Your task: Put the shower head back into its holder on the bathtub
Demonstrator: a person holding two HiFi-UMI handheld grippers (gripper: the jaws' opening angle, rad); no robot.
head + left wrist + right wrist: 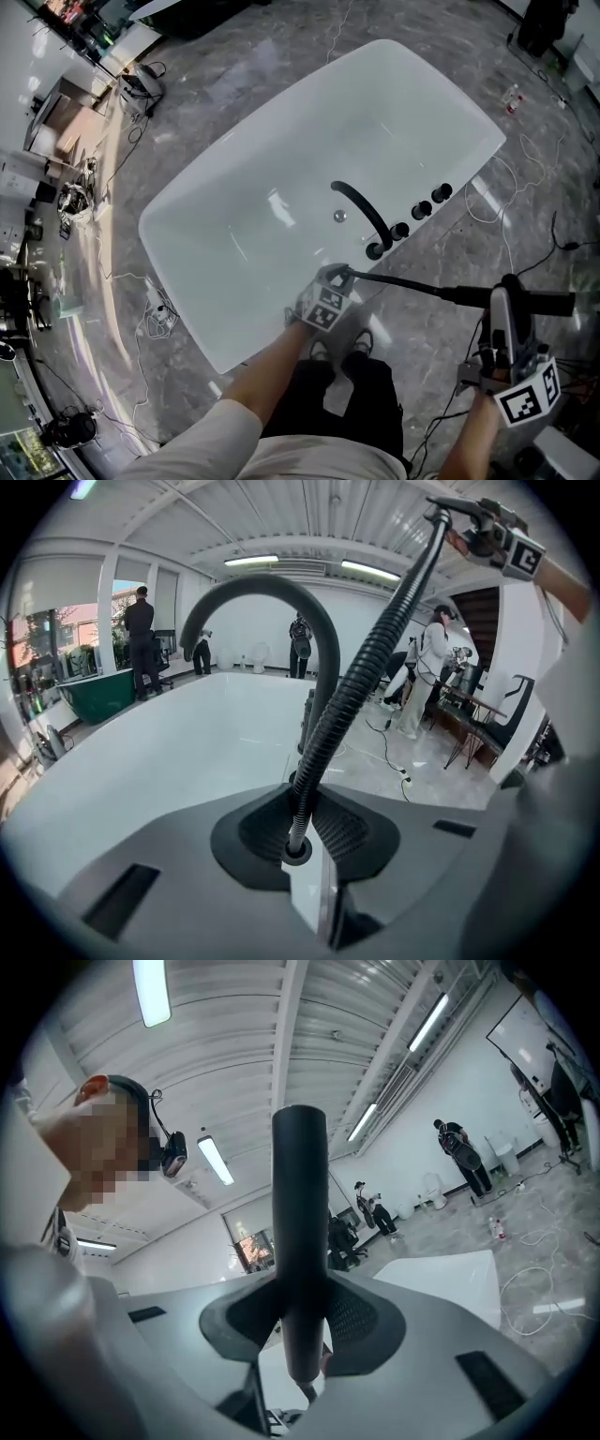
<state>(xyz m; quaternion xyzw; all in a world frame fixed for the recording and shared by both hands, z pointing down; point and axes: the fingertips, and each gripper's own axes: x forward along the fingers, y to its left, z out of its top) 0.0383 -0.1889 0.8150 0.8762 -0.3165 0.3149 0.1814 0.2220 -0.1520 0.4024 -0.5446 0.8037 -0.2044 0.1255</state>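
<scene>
1. We see the right claw (504,298) clamped on the black stick-shaped shower head (548,303), lower right of the head view, outside the white oval bathtub (234,244).
2. The left claw (339,274), nearly closed, pinches the black ribbed hose (403,281).
3. Not docked yet. We judge seating it among the black rim fittings (422,210) is all that remains.

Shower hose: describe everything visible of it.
The shower hose is black, ribbed and looks like flexible metal or plastic. The left gripper holds its lower end between its fingers over the bathtub rim. From there it stretches nearly straight to the shower head held in the right gripper.
</scene>
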